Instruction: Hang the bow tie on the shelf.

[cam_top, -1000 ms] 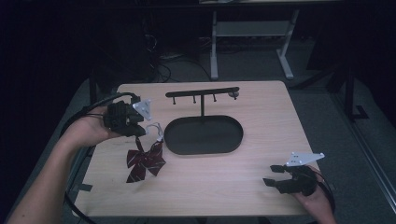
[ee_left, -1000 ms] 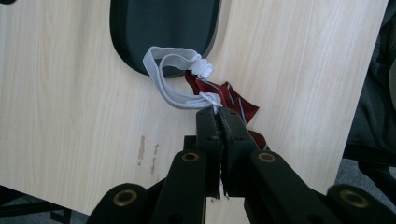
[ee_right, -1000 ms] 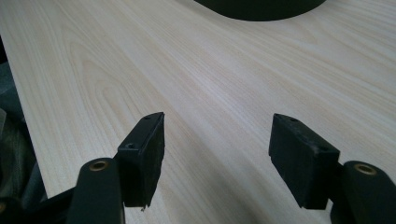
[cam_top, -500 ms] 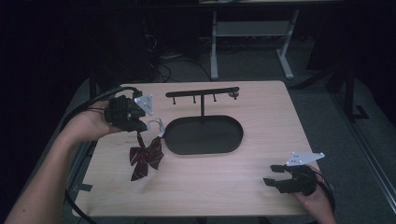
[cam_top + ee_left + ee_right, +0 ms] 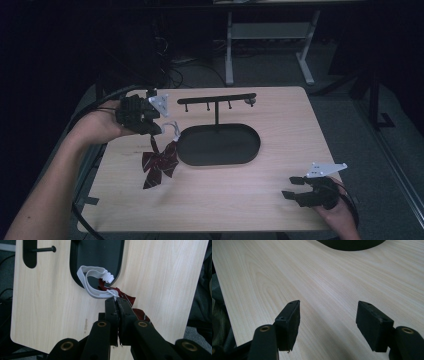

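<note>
Dark-red bow tie [image 5: 159, 166] dangling from raised left tool [image 5: 156, 127] (jaws pinched).

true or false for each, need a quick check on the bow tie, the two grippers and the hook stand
1. The left gripper is shut on the bow tie. True; it pinches the white strap.
2. The bow tie is blue. False; it is dark red.
3. The right gripper holds the stand. False; its jaws are open with nothing between them, over bare table.
4. The stand rises from a black oval tray. True.
5. The bow tie already hangs on a hook. False; it hangs from the left gripper.
</note>
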Motion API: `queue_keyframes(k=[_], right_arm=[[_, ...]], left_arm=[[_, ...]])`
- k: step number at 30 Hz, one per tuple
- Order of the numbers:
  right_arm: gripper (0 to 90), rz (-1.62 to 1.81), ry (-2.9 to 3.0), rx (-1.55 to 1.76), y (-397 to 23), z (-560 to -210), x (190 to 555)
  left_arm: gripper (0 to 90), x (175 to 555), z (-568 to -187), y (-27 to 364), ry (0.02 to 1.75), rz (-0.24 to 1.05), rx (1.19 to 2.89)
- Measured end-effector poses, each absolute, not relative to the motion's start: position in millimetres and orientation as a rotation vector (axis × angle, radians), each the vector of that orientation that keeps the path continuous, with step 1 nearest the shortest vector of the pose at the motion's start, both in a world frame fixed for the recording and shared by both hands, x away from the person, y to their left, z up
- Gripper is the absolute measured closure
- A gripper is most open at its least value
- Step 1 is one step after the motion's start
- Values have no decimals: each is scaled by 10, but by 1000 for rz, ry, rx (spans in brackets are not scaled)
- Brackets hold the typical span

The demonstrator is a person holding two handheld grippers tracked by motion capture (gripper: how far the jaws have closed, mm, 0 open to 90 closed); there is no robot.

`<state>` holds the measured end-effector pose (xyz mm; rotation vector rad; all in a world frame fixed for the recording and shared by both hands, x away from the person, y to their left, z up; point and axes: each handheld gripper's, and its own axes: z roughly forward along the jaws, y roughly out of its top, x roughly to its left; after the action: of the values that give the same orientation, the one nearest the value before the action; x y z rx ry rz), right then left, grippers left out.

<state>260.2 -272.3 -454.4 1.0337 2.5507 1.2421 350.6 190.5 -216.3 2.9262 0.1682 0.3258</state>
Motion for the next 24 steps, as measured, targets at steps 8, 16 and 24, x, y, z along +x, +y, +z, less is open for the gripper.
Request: queue_keyframes(k=[8, 16, 24], right_arm=[[355, 1242, 2551, 1033, -2723, -4541, 2604], [355, 1241, 2548, 1033, -2728, -4536, 2613], [355, 1249, 2545, 1045, -2746, -4531, 2613]], left_arm=[[877, 3581, -2106, 1816, 159, 327, 2925], [877, 3667, -2065, 1706, 132, 330, 2930], [877, 3800, -2069, 1656, 136, 316, 2933]])
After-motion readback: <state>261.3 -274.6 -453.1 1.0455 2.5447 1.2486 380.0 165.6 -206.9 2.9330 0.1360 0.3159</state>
